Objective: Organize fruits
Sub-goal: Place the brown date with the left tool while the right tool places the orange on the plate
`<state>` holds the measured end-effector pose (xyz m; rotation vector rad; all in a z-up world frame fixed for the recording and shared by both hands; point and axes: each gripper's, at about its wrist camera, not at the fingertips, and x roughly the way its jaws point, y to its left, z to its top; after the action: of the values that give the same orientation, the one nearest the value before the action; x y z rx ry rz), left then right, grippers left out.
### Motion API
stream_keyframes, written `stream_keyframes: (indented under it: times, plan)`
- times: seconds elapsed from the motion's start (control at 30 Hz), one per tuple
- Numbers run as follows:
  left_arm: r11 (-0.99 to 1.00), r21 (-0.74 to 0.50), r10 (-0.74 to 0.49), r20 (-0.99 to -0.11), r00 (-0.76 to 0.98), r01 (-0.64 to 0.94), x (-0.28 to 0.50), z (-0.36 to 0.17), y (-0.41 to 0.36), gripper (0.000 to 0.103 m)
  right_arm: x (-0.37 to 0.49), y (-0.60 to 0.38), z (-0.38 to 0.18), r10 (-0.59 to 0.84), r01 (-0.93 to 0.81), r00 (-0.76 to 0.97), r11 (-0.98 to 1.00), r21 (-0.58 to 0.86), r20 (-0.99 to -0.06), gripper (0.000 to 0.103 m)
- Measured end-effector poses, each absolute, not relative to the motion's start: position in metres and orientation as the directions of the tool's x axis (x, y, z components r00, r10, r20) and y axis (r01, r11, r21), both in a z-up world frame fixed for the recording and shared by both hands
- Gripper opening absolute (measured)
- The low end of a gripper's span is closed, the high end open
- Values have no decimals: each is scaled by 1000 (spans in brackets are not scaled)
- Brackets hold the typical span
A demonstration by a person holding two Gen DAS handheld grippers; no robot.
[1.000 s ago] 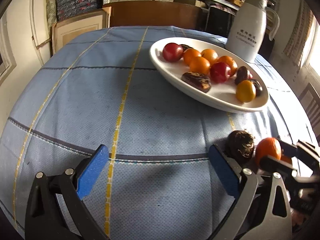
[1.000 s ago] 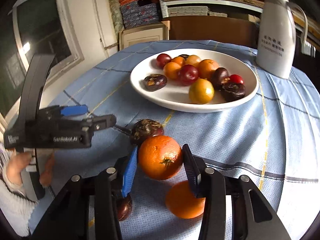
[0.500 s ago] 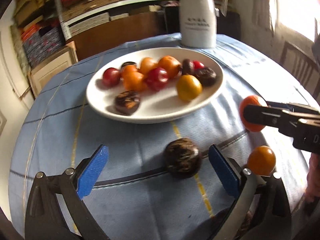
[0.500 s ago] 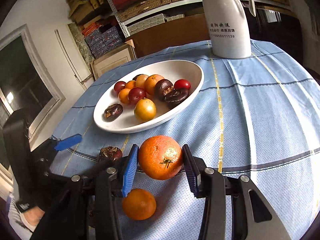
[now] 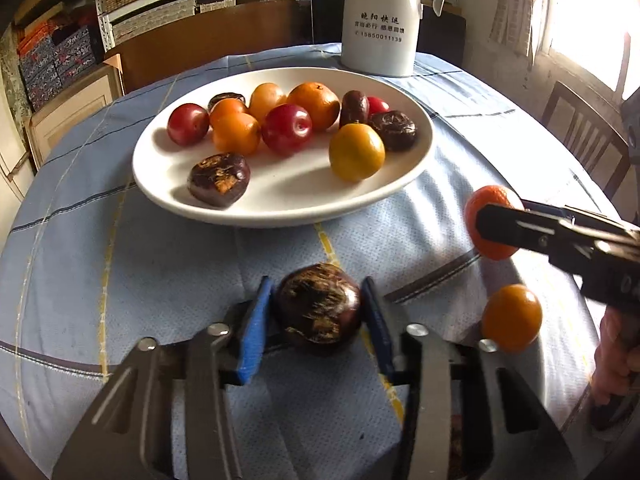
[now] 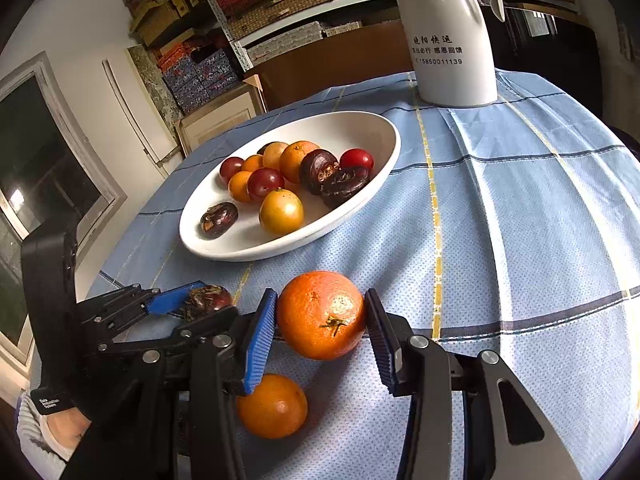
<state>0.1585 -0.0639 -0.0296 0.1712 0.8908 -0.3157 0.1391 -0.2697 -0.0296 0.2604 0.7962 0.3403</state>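
Leftmost across the worktop (image 5: 168, 264), under its blue checked cloth, the left gripper (image 5: 318, 312) points down at a dark brown mottled fruit (image 5: 319, 307) lying on the cloth just in front of the plate. Its jaws are closing, with the fruit between the blue pads; both pads look to be touching its sides, and the fruit's underside seems to rest on the cloth. In the right wrist view the same gripper (image 6: 188, 306) shows side-on at the lower left, the dark fruit (image 6: 208, 298) partly hidden between its fingers.

Further back, near the middle, the white oval plate (image 5: 280, 208) holds a cluster of fruit: red plums, small oranges, a yellow-orange one at the near right, and several dark brown ones. One dark piece lies apart at the near left of the plate. Behind the plate stands a white jug (image 5: 380, 20) with printed lettering.

To the right, the right gripper (image 6: 320, 320) is clenched on a large orange (image 6: 321, 314), pads pressed against both its sides, stem facing the camera. The orange hangs clear above the cloth, beside the plate's near right edge. Below it, a smaller orange (image 6: 272, 406) lies on the cloth, near the gripper's left finger. A hand (image 5: 614, 354) grips the handle at the far right edge.
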Motion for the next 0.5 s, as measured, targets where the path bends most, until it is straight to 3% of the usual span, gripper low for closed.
stream_keyframes:
  times: [0.33, 0.5]
  plan:
    - [981, -114, -190, -726, 661, 157, 146, -12, 13, 42, 139, -272, -31, 395, -197, 654, 913, 358, -645, 45]
    - [974, -137, -225, -676, 702, 180, 144, 10, 10, 42, 128, -267, -20, 402, -238, 695, 911, 337, -596, 45]
